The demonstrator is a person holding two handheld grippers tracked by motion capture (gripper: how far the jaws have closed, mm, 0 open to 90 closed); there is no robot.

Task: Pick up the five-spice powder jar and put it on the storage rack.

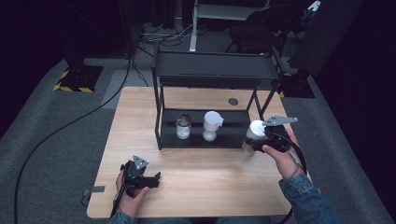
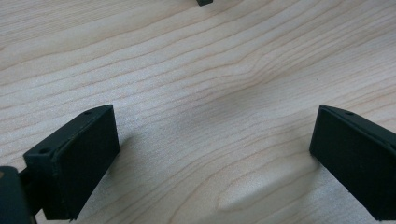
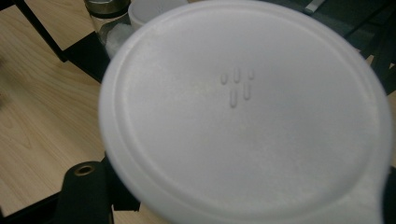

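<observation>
**Right gripper carrying a white lidded container at the shelf's right end.**
We hold the white container (image 1: 256, 129) clamped in the right gripper (image 1: 261, 140), lid toward its camera, just off the rack's lower shelf (image 1: 233, 135), likely bound for or from the spot beside the glass jar (image 1: 183, 127) and white cup (image 1: 211, 125). Our left gripper (image 1: 152, 179) rests spread wide and empty on the table (image 1: 210, 182), apparently kept clear.

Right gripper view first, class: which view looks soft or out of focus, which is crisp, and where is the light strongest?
Right gripper view: the white container is close and soft-edged. Left gripper view: wood grain of the table is crisp, with soft shadows beside the black jaws. High view: the tabletop is brightly lit and the surrounding floor falls dark.
</observation>
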